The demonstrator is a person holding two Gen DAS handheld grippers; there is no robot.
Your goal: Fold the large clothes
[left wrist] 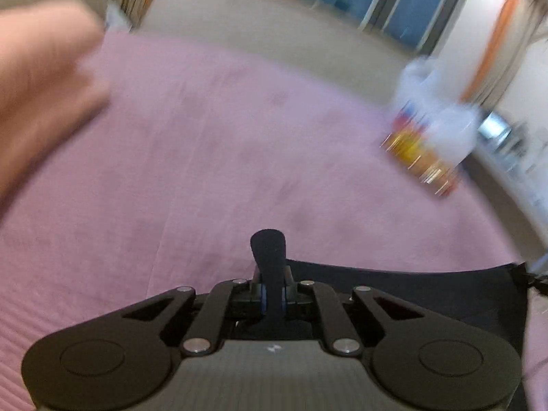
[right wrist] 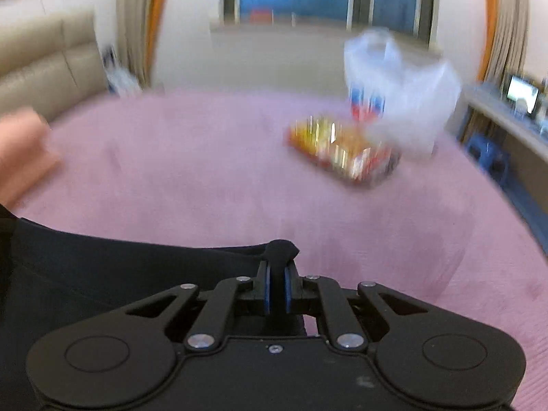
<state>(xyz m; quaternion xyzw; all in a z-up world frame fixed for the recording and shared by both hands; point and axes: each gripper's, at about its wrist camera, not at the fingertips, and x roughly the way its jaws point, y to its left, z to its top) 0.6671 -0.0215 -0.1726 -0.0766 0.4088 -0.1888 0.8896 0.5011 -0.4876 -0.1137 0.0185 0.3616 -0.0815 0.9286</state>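
Observation:
A dark navy garment (left wrist: pixel 428 287) lies over a pink bedspread (left wrist: pixel 222 137). My left gripper (left wrist: pixel 272 291) is shut on a bunched edge of the garment, which sticks up between the jaws. In the right wrist view the garment (right wrist: pixel 102 267) spreads to the left. My right gripper (right wrist: pixel 278 287) is shut on another pinched edge of it. The cloth hangs stretched between the two grippers. Both views are motion-blurred.
A colourful snack package (right wrist: pixel 342 150) and a white plastic bag (right wrist: pixel 400 82) lie on the bed's far right; the bag also shows in the left wrist view (left wrist: pixel 438 109). A pink pillow (left wrist: pixel 41 82) sits at the left. A beige sofa (right wrist: pixel 44 72) and a window lie beyond.

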